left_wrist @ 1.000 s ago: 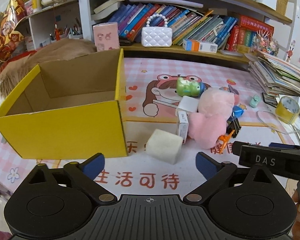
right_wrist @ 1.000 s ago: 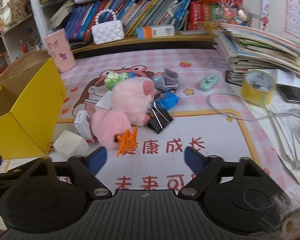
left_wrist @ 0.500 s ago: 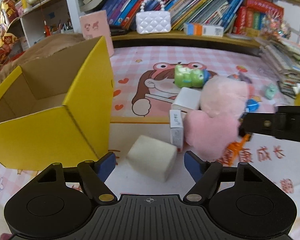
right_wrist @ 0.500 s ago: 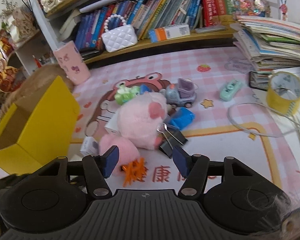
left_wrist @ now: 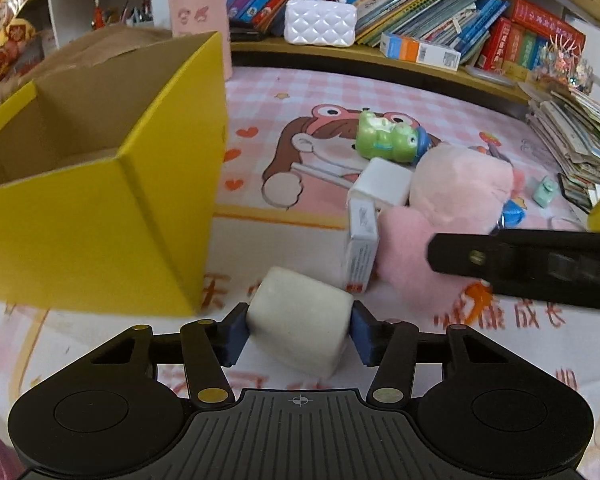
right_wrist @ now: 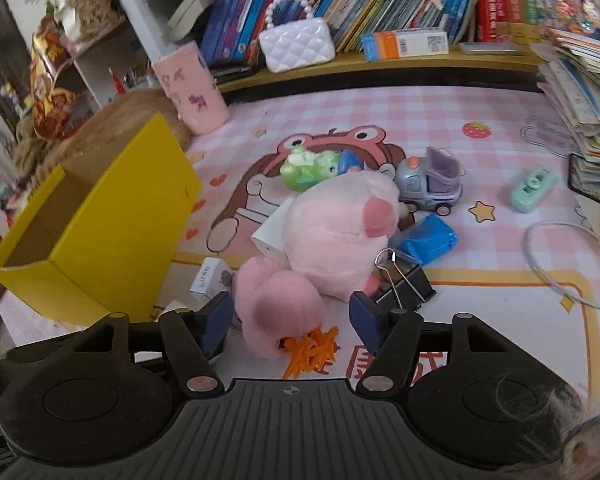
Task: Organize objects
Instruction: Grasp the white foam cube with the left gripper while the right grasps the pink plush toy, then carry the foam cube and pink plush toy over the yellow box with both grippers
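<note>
My left gripper (left_wrist: 298, 332) is shut on a white foam block (left_wrist: 300, 320), both blue pads touching its sides, just right of the open yellow box (left_wrist: 92, 208). My right gripper (right_wrist: 290, 322) is open, its pads on either side of the pink plush's foot (right_wrist: 278, 312), above an orange claw clip (right_wrist: 310, 350). The pink plush (right_wrist: 336, 232) lies mid-mat among a small white carton (left_wrist: 360, 252), a white box (left_wrist: 382, 182), a green frog toy (left_wrist: 388, 138) and a black binder clip (right_wrist: 406, 286). The right gripper's arm (left_wrist: 540, 264) crosses the left wrist view.
The yellow box also shows in the right wrist view (right_wrist: 112, 220). A grey toy truck (right_wrist: 430, 184), blue packet (right_wrist: 428, 240), mint toy (right_wrist: 534, 188) and white cable (right_wrist: 556, 276) lie to the right. A book stack (right_wrist: 584, 92) and a bookshelf with a white purse (right_wrist: 296, 42) border the mat.
My left gripper moved forward and closed on the white foam block. My right gripper advanced and lowered until its pads flank the plush's foot, narrowing somewhat.
</note>
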